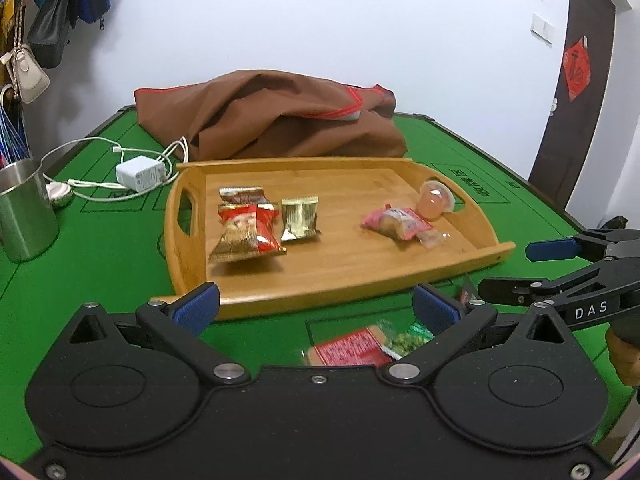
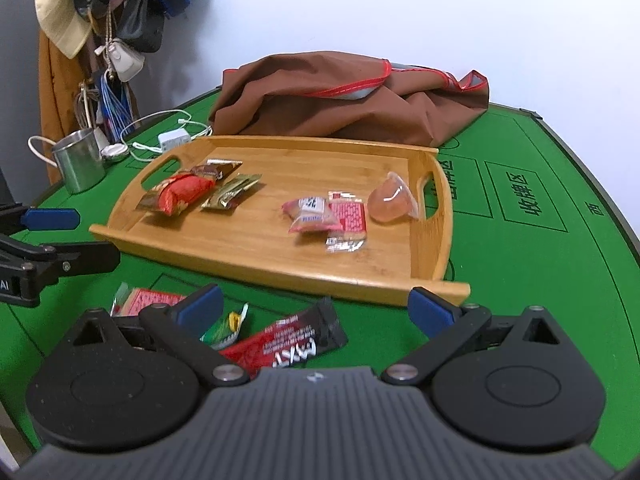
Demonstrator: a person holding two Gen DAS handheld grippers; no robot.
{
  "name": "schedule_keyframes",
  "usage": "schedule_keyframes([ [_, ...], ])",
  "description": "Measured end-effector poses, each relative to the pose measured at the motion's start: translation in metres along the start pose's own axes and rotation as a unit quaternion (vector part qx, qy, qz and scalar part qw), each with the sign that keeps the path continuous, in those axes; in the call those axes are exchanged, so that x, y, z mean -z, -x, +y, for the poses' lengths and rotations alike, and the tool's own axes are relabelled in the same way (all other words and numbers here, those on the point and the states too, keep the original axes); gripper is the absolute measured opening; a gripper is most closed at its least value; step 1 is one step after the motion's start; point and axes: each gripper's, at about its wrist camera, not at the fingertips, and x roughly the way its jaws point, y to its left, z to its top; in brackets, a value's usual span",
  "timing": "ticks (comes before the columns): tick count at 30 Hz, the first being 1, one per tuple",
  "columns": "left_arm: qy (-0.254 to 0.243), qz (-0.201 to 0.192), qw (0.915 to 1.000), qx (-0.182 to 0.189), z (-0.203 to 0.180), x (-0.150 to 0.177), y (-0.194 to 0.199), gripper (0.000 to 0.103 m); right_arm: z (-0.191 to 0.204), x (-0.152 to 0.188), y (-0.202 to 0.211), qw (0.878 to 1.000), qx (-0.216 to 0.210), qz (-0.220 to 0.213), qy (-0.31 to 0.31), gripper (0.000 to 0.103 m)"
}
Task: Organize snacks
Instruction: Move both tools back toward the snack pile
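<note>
A bamboo tray (image 1: 340, 264) (image 2: 240, 240) lies on the green table. On its left sit a red-gold packet (image 1: 248, 236) (image 2: 180, 194), a brown packet (image 1: 242, 195) and a gold packet (image 1: 300, 218) (image 2: 232, 192). Toward its right are a pink packet (image 1: 396, 222) (image 2: 308, 214) and a tipped jelly cup (image 1: 436, 200) (image 2: 390, 200). In front of the tray, loose on the felt, lie a pink-red packet (image 1: 352, 348) (image 2: 148, 300), a green packet (image 1: 408, 338) (image 2: 224, 330) and a black-red bar (image 2: 292, 340). My left gripper (image 1: 316, 306) hovers open over the pink-red packet. My right gripper (image 2: 316, 308) hovers open over the bar, holding nothing.
A crumpled brown bag (image 1: 280, 120) lies behind the tray. A steel cup (image 1: 24, 208) and a white charger (image 1: 140, 174) with its cable sit at the left. Handbags (image 1: 52, 28) hang on the wall at far left. A dark door (image 1: 576, 92) stands at right.
</note>
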Motion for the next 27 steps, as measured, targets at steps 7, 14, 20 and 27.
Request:
schedule_keyframes([
  [7, -0.006, 0.013, 0.9999, -0.003, -0.004, 0.021, 0.008, 0.103, 0.007, 0.019, 0.011, 1.0, -0.002, 0.002, 0.022, 0.103],
  [14, -0.003, 0.036, 0.9993, 0.008, -0.009, 0.042, 0.016, 0.103, 0.017, 0.039, 0.026, 0.999, -0.008, 0.003, 0.041, 0.103],
  [20, -0.019, 0.057, 0.9978, 0.027, -0.018, 0.059, 0.019, 0.103, 0.028, 0.053, 0.038, 0.998, -0.022, 0.006, 0.053, 0.103],
  [27, -0.041, 0.072, 0.9954, 0.047, -0.029, 0.07, 0.026, 0.102, 0.043, 0.067, 0.049, 0.995, -0.054, 0.013, 0.077, 0.103],
])
